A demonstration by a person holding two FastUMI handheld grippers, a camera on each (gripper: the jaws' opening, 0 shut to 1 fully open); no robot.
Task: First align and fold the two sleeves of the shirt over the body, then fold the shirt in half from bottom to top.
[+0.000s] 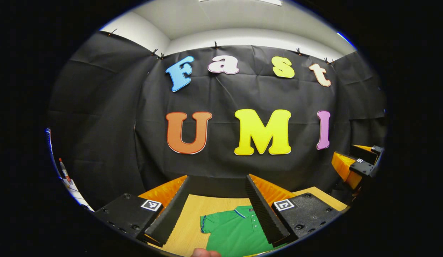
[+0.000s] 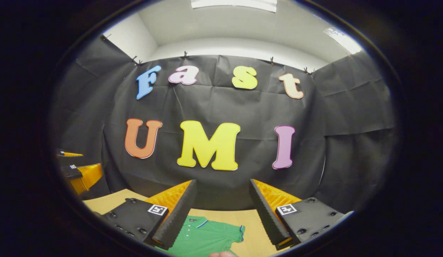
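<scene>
Wooden worktop (image 1: pixel 189 217) carries the green shirt (image 1: pixel 235 232) flat; both grippers' jaws hang spread and empty above. Grabbing one sleeve (image 2: pixel 233 230) unevenly would likely skew the fold.

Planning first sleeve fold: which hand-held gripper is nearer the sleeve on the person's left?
Left. The left hand-held gripper hovers open above that sleeve; the right hand-held gripper hovers open by the opposite sleeve.

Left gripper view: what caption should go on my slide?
Open left gripper above a green shirt lying flat on the table, sleeves unfolded.
</scene>
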